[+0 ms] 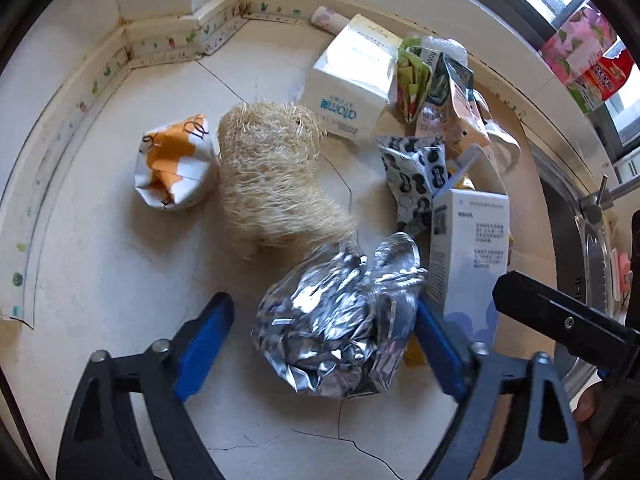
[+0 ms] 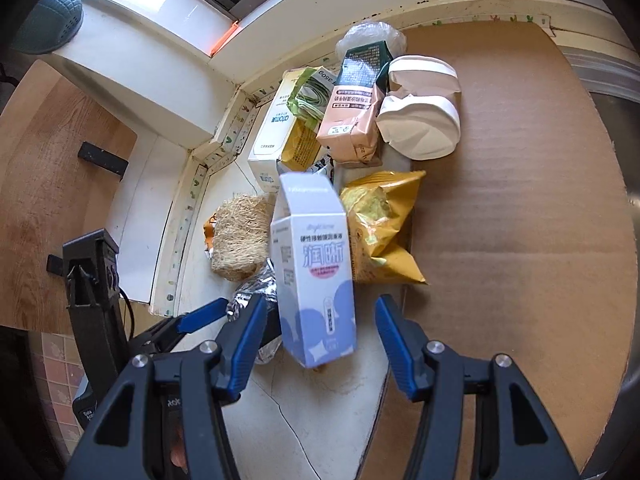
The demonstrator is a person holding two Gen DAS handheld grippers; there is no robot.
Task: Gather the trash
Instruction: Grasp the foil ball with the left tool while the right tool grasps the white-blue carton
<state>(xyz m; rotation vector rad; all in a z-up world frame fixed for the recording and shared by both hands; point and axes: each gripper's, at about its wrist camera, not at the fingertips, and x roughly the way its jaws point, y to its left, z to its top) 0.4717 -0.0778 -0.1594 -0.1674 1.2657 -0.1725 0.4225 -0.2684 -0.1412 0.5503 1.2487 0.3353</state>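
Far left: a crumpled orange-and-white paper wrapper (image 1: 176,162) lies on the cream tiled surface (image 1: 100,280), touching a tan fibrous loofah sponge (image 1: 272,176) on its right.
Left gripper (image 1: 324,330): open around a crumpled ball of silver foil (image 1: 340,316); the right blue pad touches the foil, the left pad stands clear of it.
Centre: a white-and-lilac cardboard carton (image 2: 312,276) stands upright just right of the foil, its top flap open.
Right gripper (image 2: 320,332): spread wide either side of the carton's base, neither blue pad touching it.
Behind: a white tissue box (image 1: 348,84), a green crumpled packet (image 2: 310,96) and a pink-and-green pouch (image 2: 352,120) are heaped together near the wall.
Right: a yellow snack bag (image 2: 380,228) lies beside the carton; white paper bowls (image 2: 420,108) rest on brown corrugated cardboard (image 2: 520,200).
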